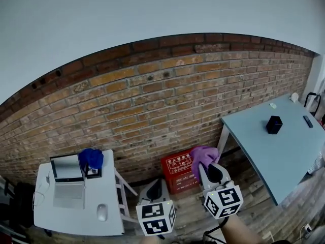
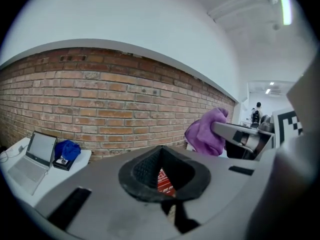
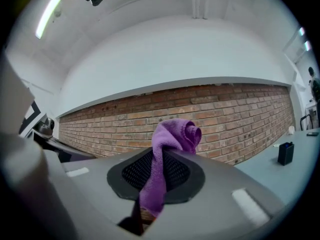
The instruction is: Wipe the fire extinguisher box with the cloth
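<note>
Right gripper (image 1: 208,170) is clamped on the crumpled purple terry cloth (image 1: 203,156). The red plastic fire extinguisher box (image 1: 177,170) sits just ahead, below it. Left gripper (image 1: 156,186) is closed, empty. That bunched cloth may slip out while scrubbing.

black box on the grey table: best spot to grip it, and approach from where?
Pinch the black box across two opposite upright sides near its top, coming straight down. It stands upright on the grey table with nothing close beside it, so both sides look free. The right gripper is shut on the purple cloth, so the left gripper would likely do it.
</note>
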A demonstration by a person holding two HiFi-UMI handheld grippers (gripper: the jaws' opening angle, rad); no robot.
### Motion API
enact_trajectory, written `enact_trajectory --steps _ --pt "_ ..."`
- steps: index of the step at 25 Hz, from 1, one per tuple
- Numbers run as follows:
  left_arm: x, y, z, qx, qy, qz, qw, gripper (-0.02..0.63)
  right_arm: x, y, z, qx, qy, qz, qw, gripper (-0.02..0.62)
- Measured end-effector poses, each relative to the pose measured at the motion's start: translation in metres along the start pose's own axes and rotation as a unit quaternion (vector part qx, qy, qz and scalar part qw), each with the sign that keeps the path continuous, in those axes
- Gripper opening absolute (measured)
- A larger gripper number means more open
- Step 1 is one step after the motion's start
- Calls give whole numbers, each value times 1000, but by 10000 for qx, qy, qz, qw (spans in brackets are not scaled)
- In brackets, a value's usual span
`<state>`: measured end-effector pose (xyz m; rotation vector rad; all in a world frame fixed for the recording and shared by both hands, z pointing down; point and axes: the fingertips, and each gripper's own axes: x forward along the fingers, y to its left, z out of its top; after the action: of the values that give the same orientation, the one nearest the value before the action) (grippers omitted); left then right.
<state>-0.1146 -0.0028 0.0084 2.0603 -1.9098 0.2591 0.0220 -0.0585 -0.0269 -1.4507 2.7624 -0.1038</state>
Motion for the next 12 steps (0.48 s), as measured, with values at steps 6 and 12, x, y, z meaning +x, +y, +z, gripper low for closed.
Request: enact_trajectory --steps 6,12 --pt "1 -28 4 -176 3 4 9998 6 -13 -13 21 -159 -36 137 9998 44" --pt "12 -57 9 -112 -51 20 9999 6 -20 -34 27 -196 -13 241 9995 44"
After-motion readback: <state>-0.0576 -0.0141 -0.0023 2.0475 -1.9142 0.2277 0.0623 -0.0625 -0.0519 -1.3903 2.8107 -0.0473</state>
